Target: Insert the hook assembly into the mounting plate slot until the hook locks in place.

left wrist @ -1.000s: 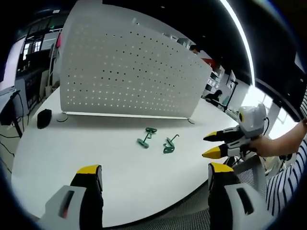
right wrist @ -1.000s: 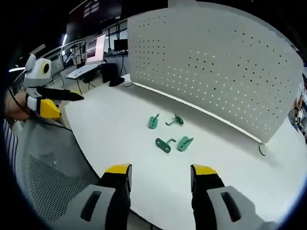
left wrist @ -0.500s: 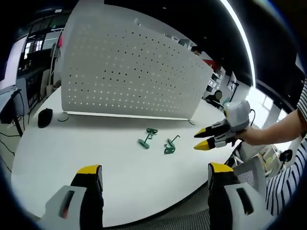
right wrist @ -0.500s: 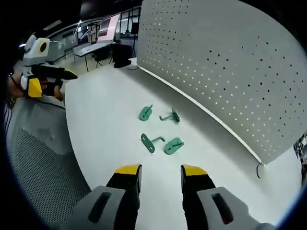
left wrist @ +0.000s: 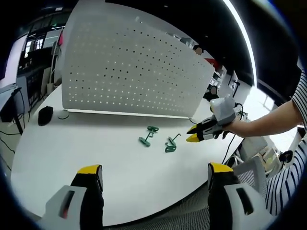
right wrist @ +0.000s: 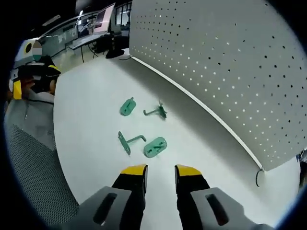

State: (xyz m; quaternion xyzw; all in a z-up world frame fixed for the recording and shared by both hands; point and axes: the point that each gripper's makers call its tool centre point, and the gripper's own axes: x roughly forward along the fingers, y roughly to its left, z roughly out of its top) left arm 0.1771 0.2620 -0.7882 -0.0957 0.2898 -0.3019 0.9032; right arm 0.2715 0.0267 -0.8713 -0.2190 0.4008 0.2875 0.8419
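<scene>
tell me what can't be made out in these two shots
- Green parts in the left gripper view: too small to tell hooks from plates.
- Cable loop in the right gripper view: runs into the dark rim, its end cut off.
- Left gripper in the right gripper view: at the picture's edge, jaw gap unclear.
- Desks behind the pegboard: blurred, partly hidden by it.
</scene>
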